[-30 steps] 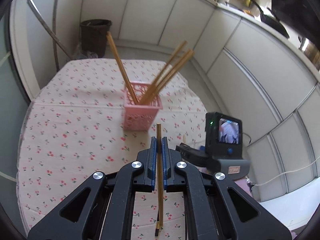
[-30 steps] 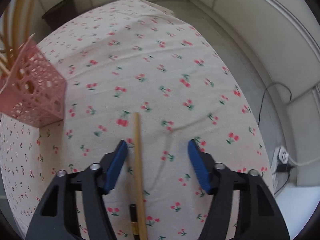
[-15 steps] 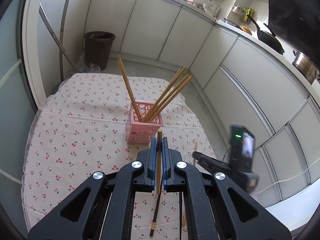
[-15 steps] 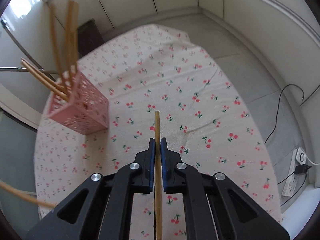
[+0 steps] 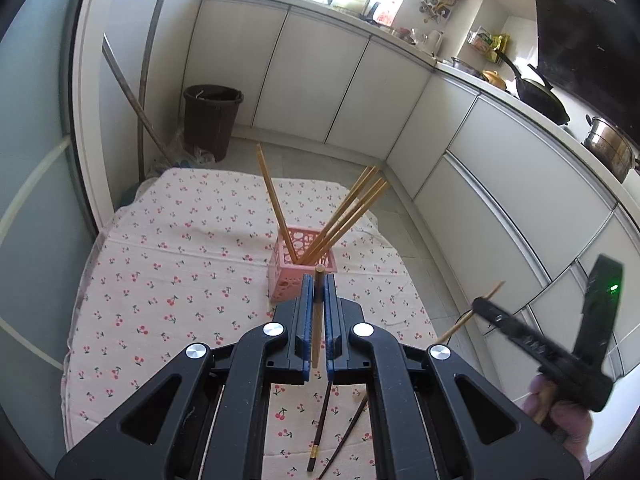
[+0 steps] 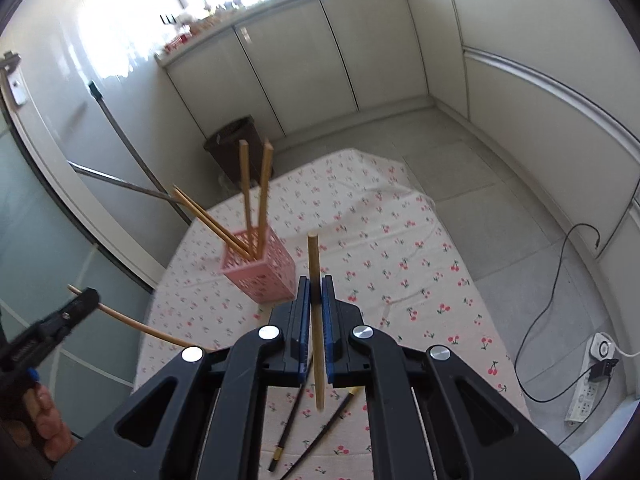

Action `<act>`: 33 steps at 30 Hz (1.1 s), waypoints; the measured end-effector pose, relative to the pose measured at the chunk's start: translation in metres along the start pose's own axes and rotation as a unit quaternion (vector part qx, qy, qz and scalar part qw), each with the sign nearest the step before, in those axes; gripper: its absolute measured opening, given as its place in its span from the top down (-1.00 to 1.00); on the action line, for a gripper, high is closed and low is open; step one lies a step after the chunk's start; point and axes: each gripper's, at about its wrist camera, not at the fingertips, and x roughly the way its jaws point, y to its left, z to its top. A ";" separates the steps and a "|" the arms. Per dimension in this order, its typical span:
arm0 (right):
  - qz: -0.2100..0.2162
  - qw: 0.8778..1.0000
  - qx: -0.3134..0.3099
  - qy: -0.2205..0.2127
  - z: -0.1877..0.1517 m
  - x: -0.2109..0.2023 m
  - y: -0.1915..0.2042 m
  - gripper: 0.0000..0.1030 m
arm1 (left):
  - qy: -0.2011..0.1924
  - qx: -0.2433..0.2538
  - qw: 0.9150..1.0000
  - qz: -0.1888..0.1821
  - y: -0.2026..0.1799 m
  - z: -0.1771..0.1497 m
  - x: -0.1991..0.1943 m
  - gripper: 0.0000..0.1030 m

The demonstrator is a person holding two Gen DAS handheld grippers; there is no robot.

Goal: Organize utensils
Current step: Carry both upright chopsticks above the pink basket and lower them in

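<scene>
At centre frame, the left gripper (image 5: 319,292) has its fingers pinching a chopstick (image 5: 317,320), and the right gripper (image 6: 316,292) pinches another chopstick (image 6: 315,320). The pink basket (image 5: 304,264) stands mid-bench on the cherry cloth (image 5: 160,280), holding several chopsticks; two dark ones (image 6: 296,412) lie at the bottom.

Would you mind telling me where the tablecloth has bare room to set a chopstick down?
Bare cloth lies left of the pink basket toward the tablecloth's left edge, and beyond the basket. The near edge is crowded: two dark chopsticks lie there.
</scene>
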 end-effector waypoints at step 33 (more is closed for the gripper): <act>0.090 0.987 0.063 -0.115 0.113 -0.030 0.022 0.88 | -0.070 -0.088 0.991 0.070 0.028 0.107 0.039 0.23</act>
